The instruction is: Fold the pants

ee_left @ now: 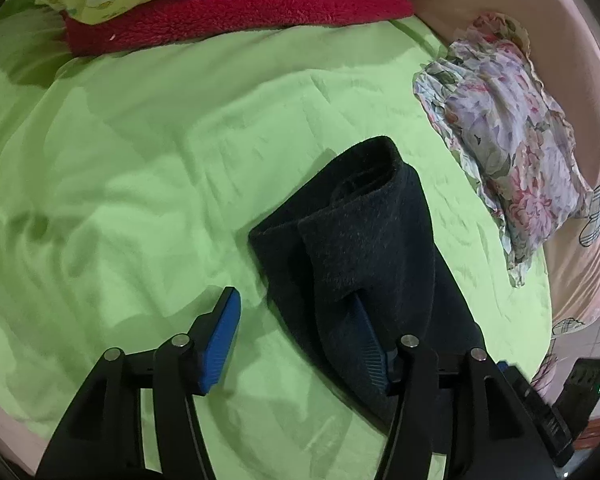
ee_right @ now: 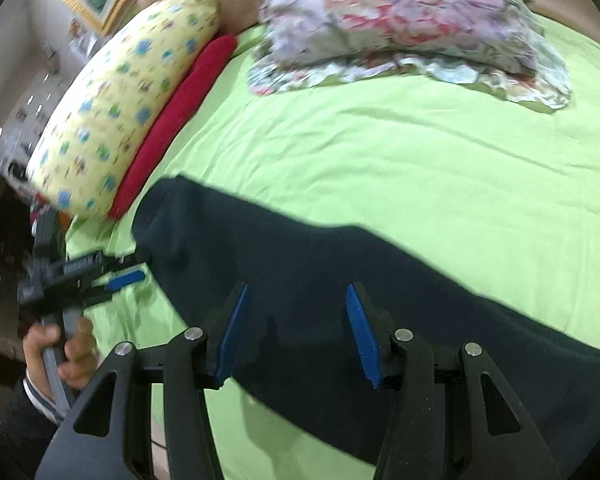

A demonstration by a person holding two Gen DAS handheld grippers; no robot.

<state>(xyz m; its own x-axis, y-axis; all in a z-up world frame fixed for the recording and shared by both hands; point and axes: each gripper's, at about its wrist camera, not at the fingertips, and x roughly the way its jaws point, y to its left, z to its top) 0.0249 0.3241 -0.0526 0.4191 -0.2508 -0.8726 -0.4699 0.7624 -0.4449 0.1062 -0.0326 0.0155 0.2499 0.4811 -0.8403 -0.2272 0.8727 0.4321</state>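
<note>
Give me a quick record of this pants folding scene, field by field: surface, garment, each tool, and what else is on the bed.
surface: green bedsheet
garment: dark pants, laid across the sheet, one end folded over
left tool: open, one finger tucked under the folded flap
right tool: open, hovering over the pants, gripping nothing
other items: floral cloth, yellow cartoon pillow on a red blanket
</note>
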